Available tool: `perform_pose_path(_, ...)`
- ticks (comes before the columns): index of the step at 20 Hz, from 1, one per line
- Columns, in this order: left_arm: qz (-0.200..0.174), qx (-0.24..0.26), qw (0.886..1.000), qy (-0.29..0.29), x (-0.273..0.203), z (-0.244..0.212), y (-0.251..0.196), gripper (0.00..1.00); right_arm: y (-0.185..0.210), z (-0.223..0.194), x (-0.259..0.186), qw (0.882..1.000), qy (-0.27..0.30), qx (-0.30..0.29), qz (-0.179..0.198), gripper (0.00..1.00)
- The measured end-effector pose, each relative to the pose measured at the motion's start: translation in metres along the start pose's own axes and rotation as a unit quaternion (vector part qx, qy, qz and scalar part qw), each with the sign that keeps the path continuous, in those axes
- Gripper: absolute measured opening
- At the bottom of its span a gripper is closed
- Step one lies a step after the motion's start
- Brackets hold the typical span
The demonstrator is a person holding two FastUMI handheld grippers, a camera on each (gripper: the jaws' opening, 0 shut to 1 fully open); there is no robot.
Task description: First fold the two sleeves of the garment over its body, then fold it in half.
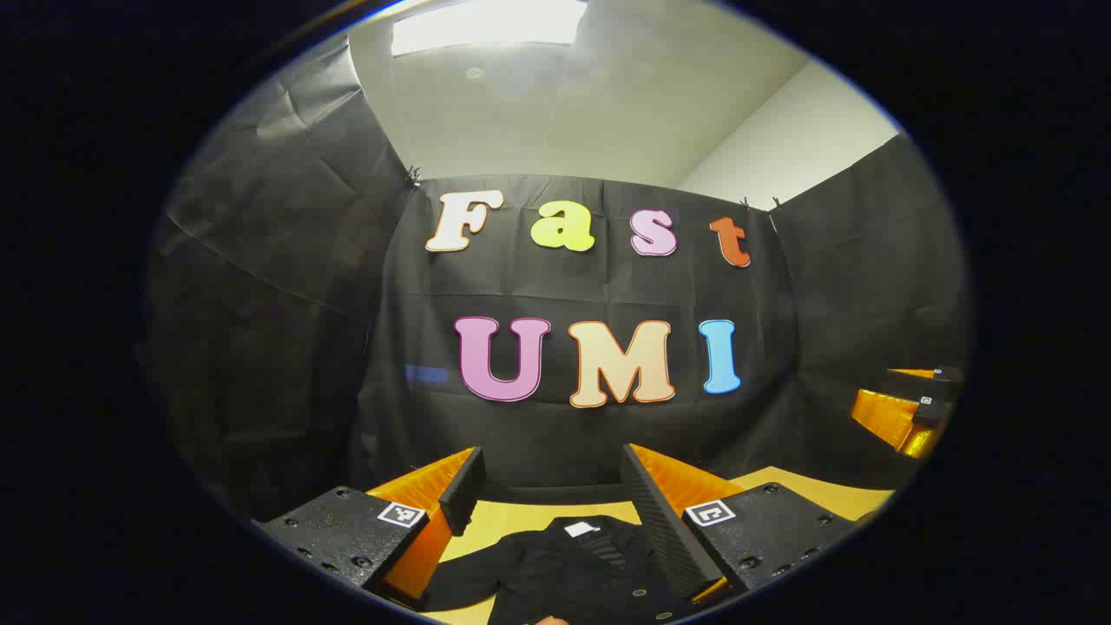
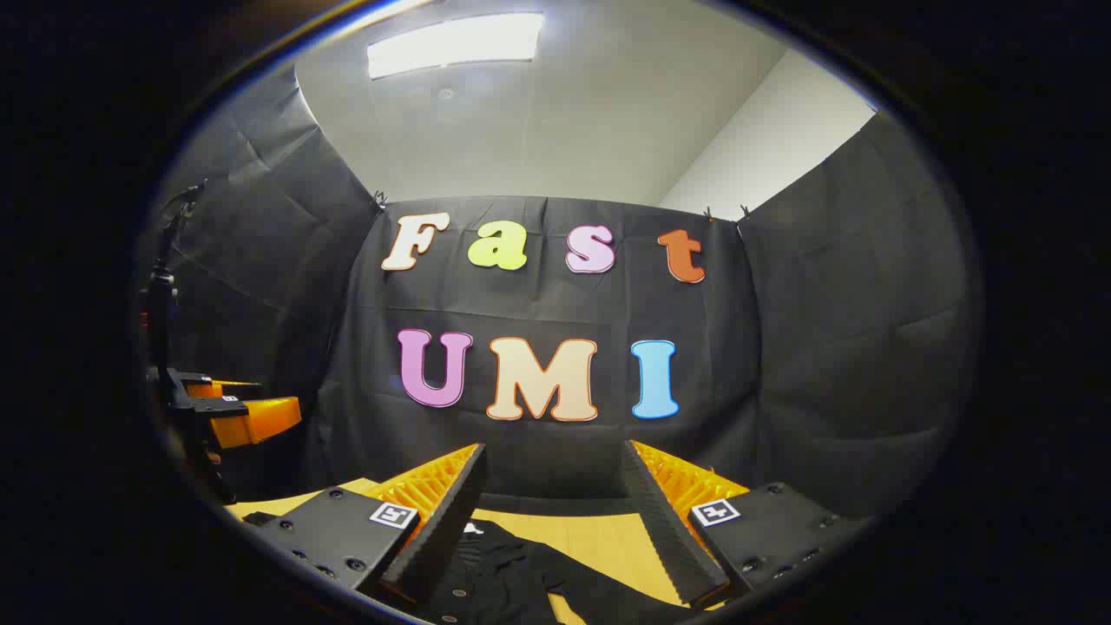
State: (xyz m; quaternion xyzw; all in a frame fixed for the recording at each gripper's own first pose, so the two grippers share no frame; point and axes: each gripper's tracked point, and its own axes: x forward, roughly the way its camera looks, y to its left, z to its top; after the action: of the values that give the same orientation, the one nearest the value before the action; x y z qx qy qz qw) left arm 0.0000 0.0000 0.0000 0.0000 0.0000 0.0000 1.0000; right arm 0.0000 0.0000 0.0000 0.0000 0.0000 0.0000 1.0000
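A black garment (image 1: 573,577) lies on a light wooden table (image 1: 512,521), at the bottom of the left gripper view, below and between the fingers. It has a small white tag (image 1: 581,528) at the collar on its far side, and small round buttons show on its front. A sleeve spreads out toward the left. In the right gripper view the same garment (image 2: 495,582) lies on the table (image 2: 599,538), with a dark part stretching to the right.

The left gripper (image 1: 548,477) is held above the garment with its fingers wide apart, touching nothing. The right gripper (image 2: 553,477) likewise hangs over the table with fingers spread, gripping nothing.
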Motion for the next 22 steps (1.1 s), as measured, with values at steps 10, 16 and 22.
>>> perform_pose_path(10,0.012,0.008,1.000,0.007,-0.005,-0.003,0.007,0.92,-0.006,-0.002,0.006,1.000,0.003,0.006,-0.002,0.97)
perform_pose_path(16,0.021,0.003,1.000,0.011,-0.005,-0.007,0.013,0.92,-0.007,-0.003,0.007,1.000,0.003,0.008,-0.001,0.99)
perform_pose_path(22,0.036,0.013,0.999,0.013,-0.007,-0.008,0.021,0.92,-0.022,-0.024,0.014,1.000,0.026,-0.005,0.000,0.97)
